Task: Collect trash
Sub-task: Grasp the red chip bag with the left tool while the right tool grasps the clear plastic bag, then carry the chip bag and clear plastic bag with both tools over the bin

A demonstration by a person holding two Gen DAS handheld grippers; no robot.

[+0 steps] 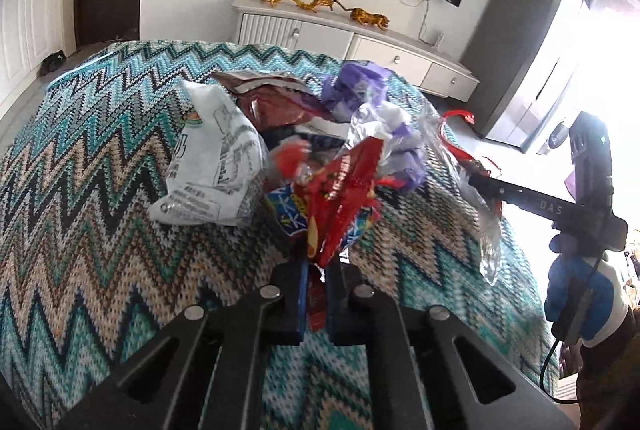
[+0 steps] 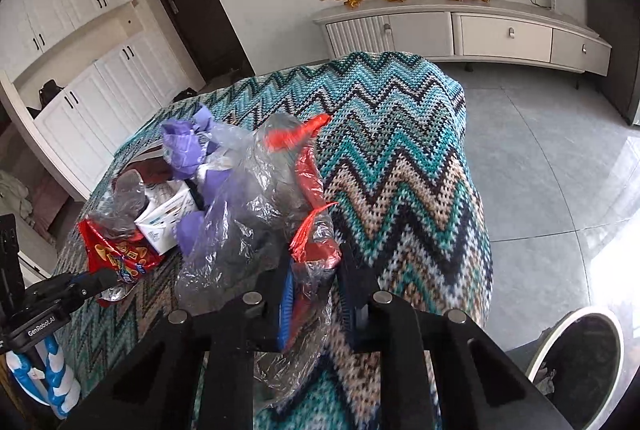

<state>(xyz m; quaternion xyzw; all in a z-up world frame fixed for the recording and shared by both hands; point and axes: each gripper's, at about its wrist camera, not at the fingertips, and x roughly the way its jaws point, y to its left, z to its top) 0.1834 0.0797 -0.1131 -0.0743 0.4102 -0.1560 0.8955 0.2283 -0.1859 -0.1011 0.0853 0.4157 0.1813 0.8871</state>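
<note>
Zigzag-knit cloth in teal, tan and white covers the surface (image 1: 100, 190), and the trash sits heaped on it.

Nearest the left camera, at 6 o'clock, the left tongs (image 1: 318, 294) are clenched on the lower end of a red snack wrapper (image 1: 344, 198), which rises toward the middle of the heap. Nearest the right camera, the right tongs (image 2: 316, 294) are clamped on a clear plastic bag (image 2: 240, 222) with a red strip of wrapper (image 2: 312, 230) caught in the same bite.

Just behind, at 10 o'clock in the left view, lies a crumpled white paper bag (image 1: 212, 166); past it are a dark maroon pouch (image 1: 276, 102) and purple scraps (image 1: 360, 86) at 12 o'clock. Farthest back stands a low white cabinet (image 1: 360, 42) along the wall.

Both grips look thin, on film edges only. To do this well, I would lift slowly and straight up, keeping both tongs squeezed, so that the crinkled plastic does not slide out or drag neighbouring pieces off the edge. A white-rimmed bin (image 2: 576, 358) at 4 o'clock in the right view looks like the likely drop.
</note>
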